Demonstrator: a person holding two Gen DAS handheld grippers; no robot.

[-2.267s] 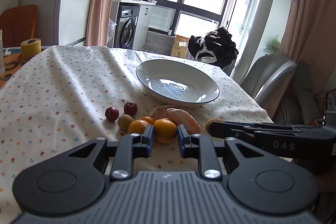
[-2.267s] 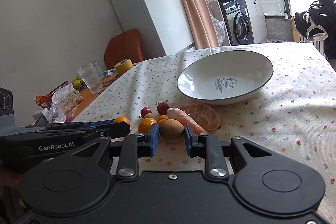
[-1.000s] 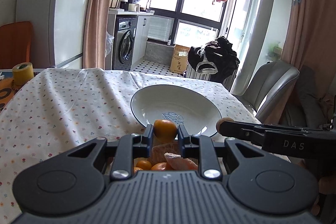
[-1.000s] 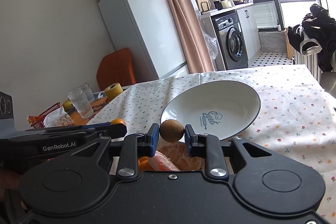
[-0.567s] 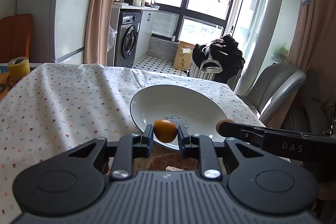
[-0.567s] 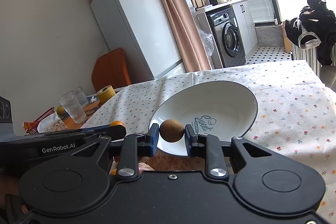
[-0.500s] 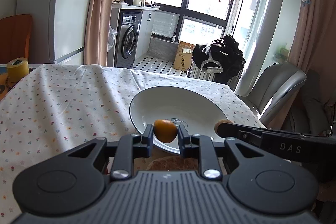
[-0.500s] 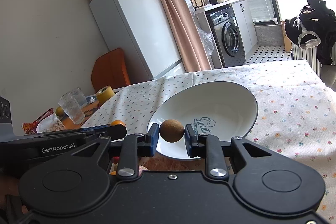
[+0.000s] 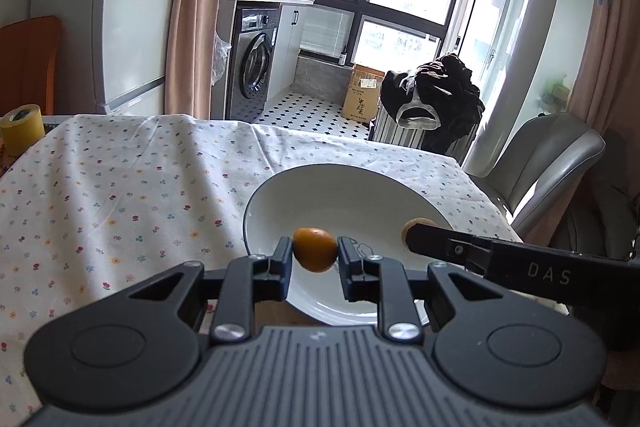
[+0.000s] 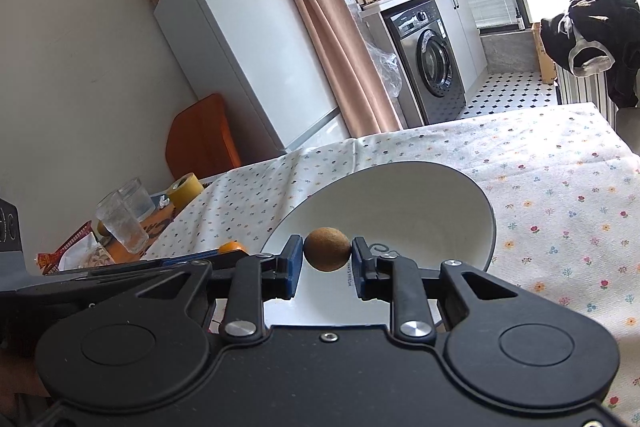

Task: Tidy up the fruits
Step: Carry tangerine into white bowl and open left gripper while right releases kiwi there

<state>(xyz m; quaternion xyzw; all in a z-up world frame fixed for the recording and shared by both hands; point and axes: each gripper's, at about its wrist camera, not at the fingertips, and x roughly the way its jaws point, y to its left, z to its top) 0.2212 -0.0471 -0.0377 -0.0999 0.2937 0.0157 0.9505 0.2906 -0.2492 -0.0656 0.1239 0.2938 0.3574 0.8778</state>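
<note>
The left hand-held gripper is clamped on a smooth orange citrus, low centre over the glossy white bowl. The right hand-held gripper grips a rough brown round fruit above the same bowl on the floral-clothed table. Only the right view shows drinking glasses, lower left.

Legible text is limited to one item. In the left wrist view, the letters "DAS" are printed in pale capitals on the side of the right gripper, at the right of the scene. Markings on the cardboard box on the far floor and on the bowl interior cannot be read.
</note>
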